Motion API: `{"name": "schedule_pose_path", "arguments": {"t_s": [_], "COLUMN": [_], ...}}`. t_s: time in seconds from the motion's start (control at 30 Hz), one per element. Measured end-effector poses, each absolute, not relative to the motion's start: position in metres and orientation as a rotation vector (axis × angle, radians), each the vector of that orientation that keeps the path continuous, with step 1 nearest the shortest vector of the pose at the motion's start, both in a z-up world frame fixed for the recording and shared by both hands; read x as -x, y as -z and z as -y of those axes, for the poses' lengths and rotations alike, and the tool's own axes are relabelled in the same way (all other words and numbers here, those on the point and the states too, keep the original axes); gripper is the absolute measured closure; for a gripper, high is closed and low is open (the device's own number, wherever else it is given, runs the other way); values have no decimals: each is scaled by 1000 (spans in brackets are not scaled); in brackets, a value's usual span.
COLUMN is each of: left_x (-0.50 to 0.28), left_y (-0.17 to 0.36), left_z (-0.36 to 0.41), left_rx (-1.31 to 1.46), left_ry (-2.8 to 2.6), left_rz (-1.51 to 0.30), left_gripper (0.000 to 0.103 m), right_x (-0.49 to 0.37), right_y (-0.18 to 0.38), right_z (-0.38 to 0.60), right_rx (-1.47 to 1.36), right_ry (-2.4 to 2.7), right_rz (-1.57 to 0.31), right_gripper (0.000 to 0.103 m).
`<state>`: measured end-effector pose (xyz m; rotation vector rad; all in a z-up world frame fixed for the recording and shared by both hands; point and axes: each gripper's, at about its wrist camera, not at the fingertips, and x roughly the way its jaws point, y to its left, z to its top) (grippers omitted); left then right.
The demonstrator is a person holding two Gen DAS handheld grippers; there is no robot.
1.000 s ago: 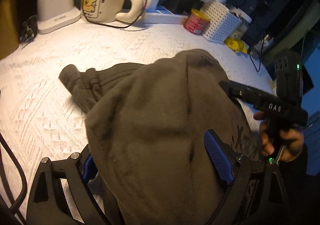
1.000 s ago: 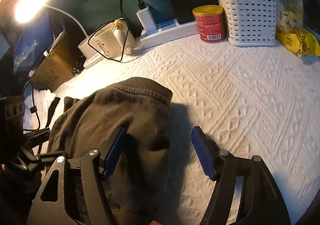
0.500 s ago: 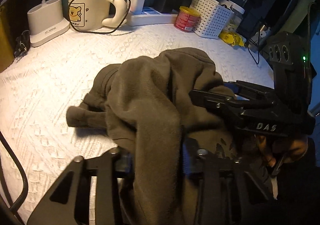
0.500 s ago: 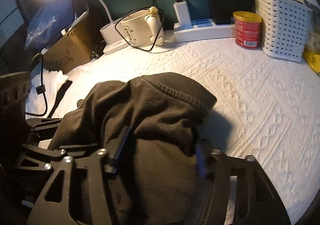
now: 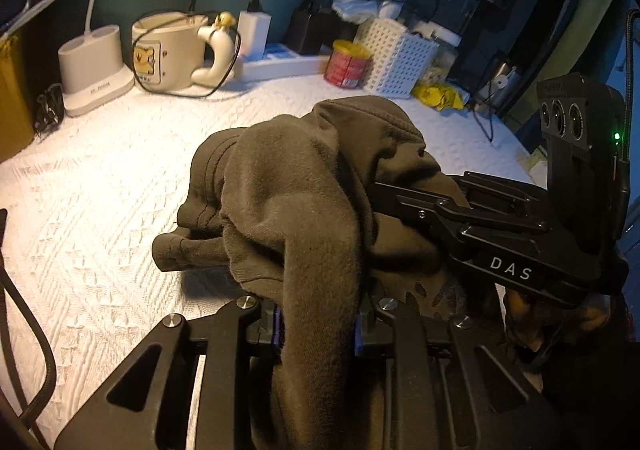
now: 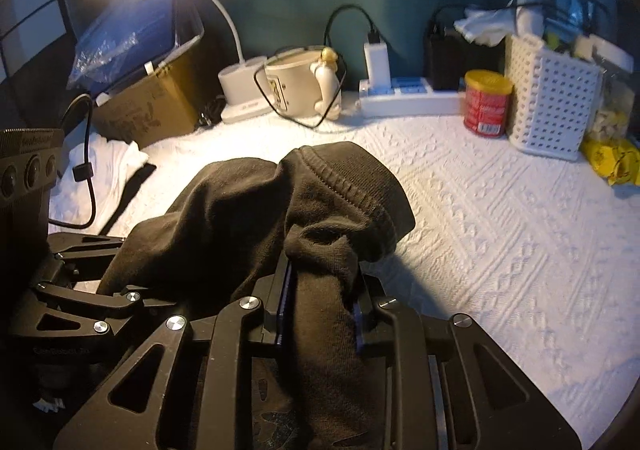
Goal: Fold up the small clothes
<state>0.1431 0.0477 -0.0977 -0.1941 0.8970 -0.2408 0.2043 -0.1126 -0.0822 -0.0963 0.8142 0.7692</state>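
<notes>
A dark olive-brown garment [image 5: 296, 201] is bunched up and lifted off the white textured cloth [image 5: 100, 185]. My left gripper [image 5: 318, 324] pinches a thick fold of it between its blue pads, its jaws still closing. My right gripper [image 6: 322, 308] grips another fold of the same garment [image 6: 248, 217], jaws closing too. In the left wrist view the right gripper's black body [image 5: 508, 246] reaches in from the right, with a hand [image 5: 532, 326] behind it. In the right wrist view the left gripper's body [image 6: 80, 290] lies at the left.
Along the back stand a lamp base [image 5: 94, 65], a cream mug [image 5: 172, 49] wrapped in a black cable, a power strip [image 5: 280, 63], a red can [image 5: 347, 63], a white perforated basket [image 5: 396, 57] and yellow packets [image 5: 438, 95]. A cardboard box [image 6: 148, 101] and white fabric [image 6: 108, 165] sit at the left.
Both grippers went from open around the garment to closed on folds of it. The garment was gathered into a bunch and raised off the cloth.
</notes>
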Motion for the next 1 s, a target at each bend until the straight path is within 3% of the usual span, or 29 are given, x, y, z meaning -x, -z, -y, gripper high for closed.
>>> {"name": "schedule_pose_path", "arguments": {"t_s": [1.0], "left_x": [-54], "left_y": [16], "left_z": [-35], "left_rx": [125], "left_ry": [232], "left_rz": [-641], "left_gripper": [81], "right_x": [-116], "right_y": [-18], "right_z": [129], "right_rx": [98], "right_ry": [-768], "right_rz": [-562], "right_gripper": [79]}}
